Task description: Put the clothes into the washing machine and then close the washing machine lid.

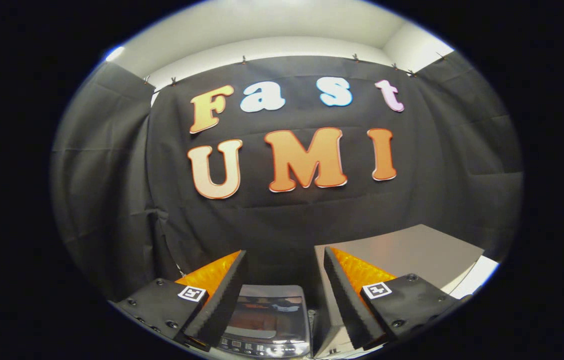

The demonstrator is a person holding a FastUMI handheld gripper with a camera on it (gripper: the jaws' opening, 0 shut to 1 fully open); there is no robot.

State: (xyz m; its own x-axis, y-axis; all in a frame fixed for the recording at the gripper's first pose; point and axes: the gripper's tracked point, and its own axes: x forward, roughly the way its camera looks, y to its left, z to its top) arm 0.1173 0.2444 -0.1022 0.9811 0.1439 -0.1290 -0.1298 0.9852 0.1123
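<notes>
My jaws are spread and empty above the washing machine (267,320); with no clothes in sight, I risk shutting its lid early.

- The washing machine (267,320) sits low between the two fingers of the gripper (286,300), which stand apart with nothing held
- A table (412,255) lies right of the machine, beyond the right finger
- The booth wall (287,220) hangs behind both
</notes>
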